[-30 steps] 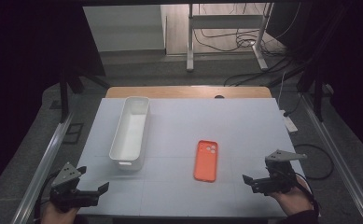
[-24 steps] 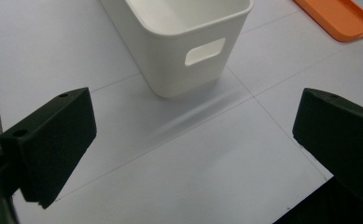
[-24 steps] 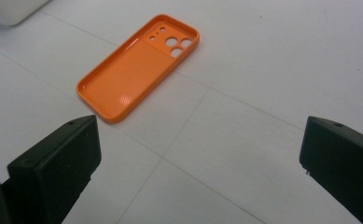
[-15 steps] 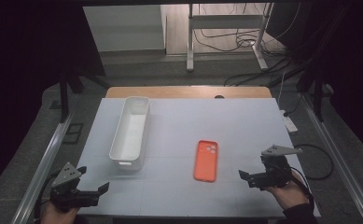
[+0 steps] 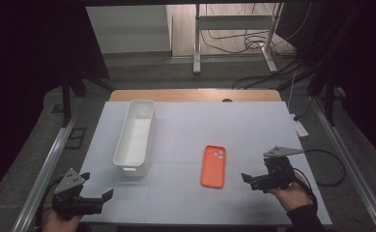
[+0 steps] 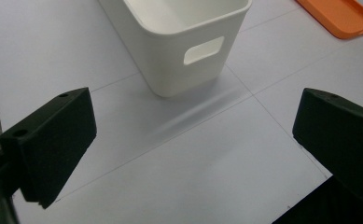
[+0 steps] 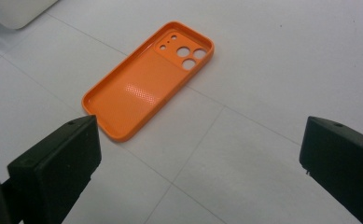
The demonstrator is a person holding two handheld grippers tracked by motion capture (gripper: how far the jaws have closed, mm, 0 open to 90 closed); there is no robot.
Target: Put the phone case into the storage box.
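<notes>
I see the orange phone case lying flat ahead-left of my right gripper, jaws wide; left gripper also wide, facing the white bin.

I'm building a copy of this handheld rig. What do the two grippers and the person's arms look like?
Both the left gripper and the right gripper are black, each with two blocky, wedge-shaped black jaws bearing small screw holes. Each carries a grey three-cornered plate on top. A black cable trails from the right one. The right forearm wears a dark sleeve.

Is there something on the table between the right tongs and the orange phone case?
No. Between right tongs and phone case lies bare table, per high view.
</notes>
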